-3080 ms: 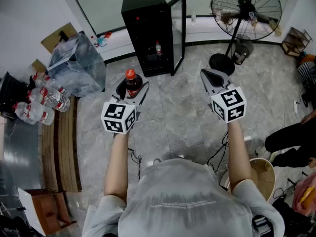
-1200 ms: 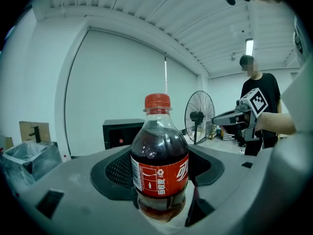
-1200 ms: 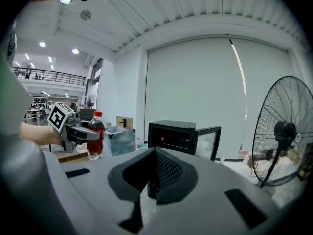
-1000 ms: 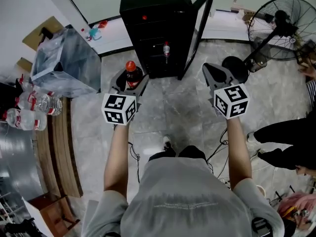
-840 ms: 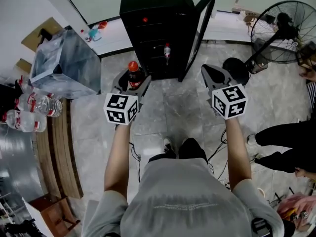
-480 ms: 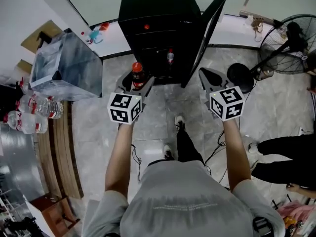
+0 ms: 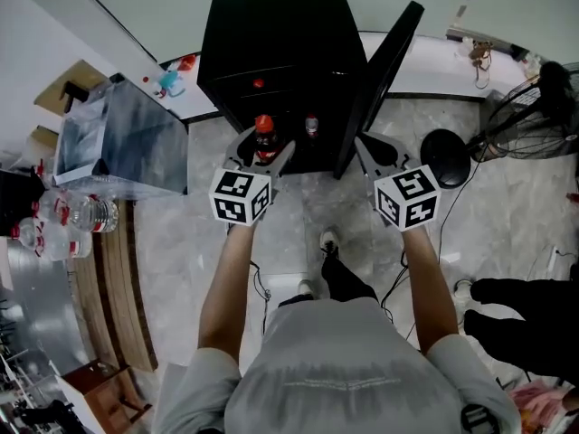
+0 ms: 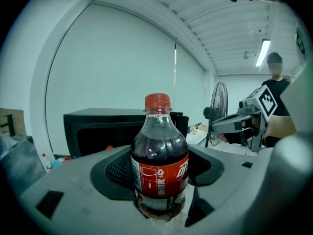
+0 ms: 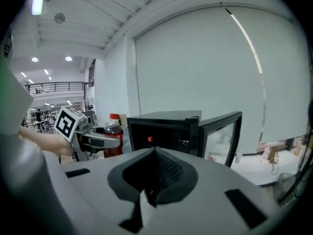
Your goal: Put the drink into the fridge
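Note:
My left gripper (image 7: 263, 150) is shut on a cola bottle (image 8: 159, 160) with a red cap and red label, held upright. The cola bottle (image 7: 263, 139) hangs right in front of the black fridge (image 7: 271, 43), whose door (image 7: 384, 61) stands open to the right. Inside the fridge stands a small bottle (image 7: 311, 125). My right gripper (image 7: 372, 150) is shut with nothing in it, level with the left one, near the door's lower edge. In the right gripper view the fridge (image 9: 166, 131) and the left gripper with the cola bottle (image 9: 113, 133) show ahead.
A clear plastic bin (image 7: 118, 143) stands left of the fridge. Water bottles (image 7: 68, 220) lie on a bench at far left. A floor fan's base (image 7: 450, 156) sits right of the door. A seated person's legs (image 7: 529, 319) are at right.
I have walked toward the fridge: it now fills the top of the head view. Both grippers came up close to its opening, the cola bottle still held in the left one.

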Motion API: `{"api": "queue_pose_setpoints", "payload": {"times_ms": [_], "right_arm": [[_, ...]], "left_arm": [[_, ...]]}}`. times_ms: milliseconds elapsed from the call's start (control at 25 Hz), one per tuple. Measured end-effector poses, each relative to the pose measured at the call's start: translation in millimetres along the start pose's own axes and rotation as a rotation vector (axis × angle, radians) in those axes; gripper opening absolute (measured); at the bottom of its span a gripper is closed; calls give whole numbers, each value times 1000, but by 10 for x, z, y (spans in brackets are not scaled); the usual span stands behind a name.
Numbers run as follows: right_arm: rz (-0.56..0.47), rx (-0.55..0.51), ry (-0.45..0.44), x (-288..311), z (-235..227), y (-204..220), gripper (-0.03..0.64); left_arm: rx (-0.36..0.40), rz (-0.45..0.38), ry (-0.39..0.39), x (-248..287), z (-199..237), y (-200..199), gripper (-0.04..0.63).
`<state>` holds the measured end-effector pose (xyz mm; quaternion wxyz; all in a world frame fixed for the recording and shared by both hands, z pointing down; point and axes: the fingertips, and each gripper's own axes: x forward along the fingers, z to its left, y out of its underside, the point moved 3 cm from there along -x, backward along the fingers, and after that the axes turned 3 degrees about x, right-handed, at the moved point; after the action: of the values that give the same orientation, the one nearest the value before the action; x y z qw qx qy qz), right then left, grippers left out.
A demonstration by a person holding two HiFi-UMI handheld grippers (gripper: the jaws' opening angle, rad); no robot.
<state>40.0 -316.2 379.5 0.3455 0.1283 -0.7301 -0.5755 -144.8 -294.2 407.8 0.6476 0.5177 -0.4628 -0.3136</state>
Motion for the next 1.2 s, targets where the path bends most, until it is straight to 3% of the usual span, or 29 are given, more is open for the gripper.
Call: {"api": "queue_pose_setpoints", "payload": {"times_ms": [360, 600, 800, 1200], "right_arm": [[50, -3, -49, 265, -313, -3, 0], [103, 58, -34, 553, -416, 310, 0], [106, 67, -5, 838, -412, 566, 0], [29, 19, 83, 1435, -442, 1037, 0]], "left_arm": [[-123, 20, 12, 705, 124, 144, 295], [-155, 69, 24, 995, 272, 649, 295], [-137, 88, 36, 1244, 486, 1042, 295], [-2, 37, 124, 1927, 865, 1566, 295]]}}
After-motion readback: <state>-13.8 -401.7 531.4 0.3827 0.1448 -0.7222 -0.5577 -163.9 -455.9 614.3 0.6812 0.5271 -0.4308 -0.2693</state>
